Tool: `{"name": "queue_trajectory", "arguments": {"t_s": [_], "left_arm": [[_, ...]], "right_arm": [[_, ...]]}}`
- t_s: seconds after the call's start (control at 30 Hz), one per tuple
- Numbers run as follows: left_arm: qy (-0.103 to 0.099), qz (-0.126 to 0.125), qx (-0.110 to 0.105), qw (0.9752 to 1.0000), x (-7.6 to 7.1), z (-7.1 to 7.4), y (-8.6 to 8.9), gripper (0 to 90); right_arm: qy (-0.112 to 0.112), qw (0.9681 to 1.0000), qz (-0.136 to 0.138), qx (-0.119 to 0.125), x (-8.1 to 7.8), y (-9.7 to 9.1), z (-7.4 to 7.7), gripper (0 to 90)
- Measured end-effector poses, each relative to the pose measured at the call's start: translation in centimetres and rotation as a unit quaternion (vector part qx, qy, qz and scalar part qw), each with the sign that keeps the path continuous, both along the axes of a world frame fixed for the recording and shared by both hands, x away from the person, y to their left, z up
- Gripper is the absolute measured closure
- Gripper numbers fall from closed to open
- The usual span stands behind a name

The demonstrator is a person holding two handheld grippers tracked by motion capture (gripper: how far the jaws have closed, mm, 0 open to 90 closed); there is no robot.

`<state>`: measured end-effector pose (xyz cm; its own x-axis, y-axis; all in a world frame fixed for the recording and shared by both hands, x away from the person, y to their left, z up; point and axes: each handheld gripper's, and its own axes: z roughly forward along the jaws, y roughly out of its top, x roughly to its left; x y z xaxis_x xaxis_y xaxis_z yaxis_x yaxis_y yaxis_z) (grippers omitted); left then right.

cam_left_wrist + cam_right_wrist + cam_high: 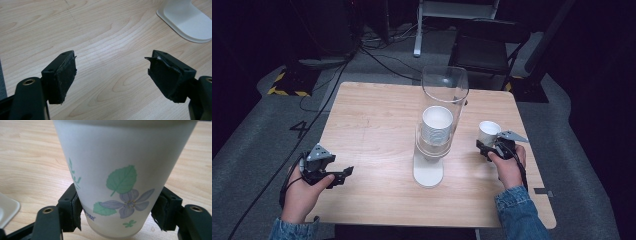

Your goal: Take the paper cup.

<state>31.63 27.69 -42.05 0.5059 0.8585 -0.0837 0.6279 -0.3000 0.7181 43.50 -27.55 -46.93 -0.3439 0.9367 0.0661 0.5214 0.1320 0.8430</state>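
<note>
Paper cup (120, 177) pinched low by right gripper (120, 216) (left gripper (112, 75) spread, idle); keep upright, squeeze gently.

Surface (377, 115) mid-line blocked by the tall cup dispenser (438, 125): clear tube with a stack of cups (436, 125) inside, white base (428, 171) toward the person. Left half bare wood, open passage from the near edge to the far edge; left hand-held gripper (343, 174) sits at the near-left, jaws wide apart over bare wood, dispenser base ahead and to its right. Right of the dispenser only a narrow strip; right hand-held gripper (486, 149) with a floral paper cup (125, 170) between its pads takes up part of it. Cup near the tube, not touching. Near-centre strip in front of the base free.
</note>
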Motion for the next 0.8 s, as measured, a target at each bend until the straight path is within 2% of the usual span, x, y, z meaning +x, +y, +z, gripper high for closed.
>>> {"name": "queue_trajectory", "arguments": {"t_s": [0.2,0.5,0.8], "left_arm": [[0.001,0.000,0.000,1.0000,0.0,-0.1,-0.1,22.1],[0.003,-0.002,-0.001,1.0000,0.1,-0.1,-0.2,22.1],[0.002,-0.003,-0.001,1.0000,0.2,-0.2,-0.3,22.1]], "right_arm": [[0.017,0.9998,-0.001,-0.008,0.4,-0.2,-0.7,34.3],[0.032,0.9994,0.001,-0.008,0.6,-0.4,-1.5,34.0],[0.048,0.9986,0.009,-0.022,0.7,-0.4,-2.3,33.8]]}}
